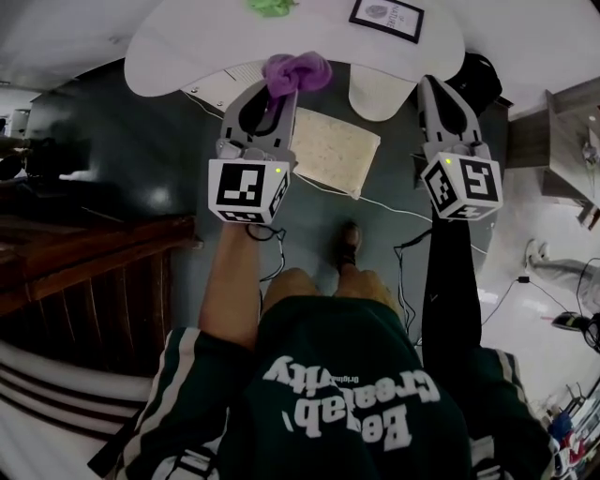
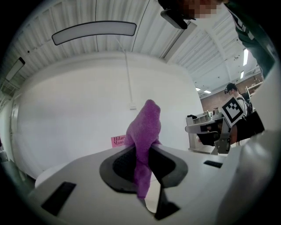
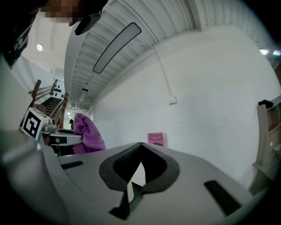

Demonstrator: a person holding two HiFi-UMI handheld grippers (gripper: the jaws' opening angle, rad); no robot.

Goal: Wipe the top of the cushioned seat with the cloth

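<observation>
The purple cloth point(image 1: 296, 71) is bunched in the left gripper point(image 1: 281, 94). In the left gripper view the jaws are clamped on it: a fold of the cloth point(image 2: 145, 140) stands up past the tips and a tail hangs down between them. In the head view the cloth shows against the edge of a white table point(image 1: 187, 47), up and to the left of the beige cushioned seat point(image 1: 336, 150), and it does not touch the seat's top. The seat stands on the dark floor just under the table's edge, between the two grippers as the head view shows them. The right gripper point(image 1: 431, 86) is held beside the seat's far side. In its own view the right gripper point(image 3: 140, 145) has its jaws together at the tips with nothing between them, and the cloth point(image 3: 87, 134) shows off to the left. Both gripper views face a white wall with a pink book point(image 3: 155, 138) low against it. On the table lie a framed card point(image 1: 386, 17) and something green point(image 1: 272, 6). A white cable point(image 1: 403, 208) runs over the floor past the seat, near the person's shoe point(image 1: 350, 244).
</observation>
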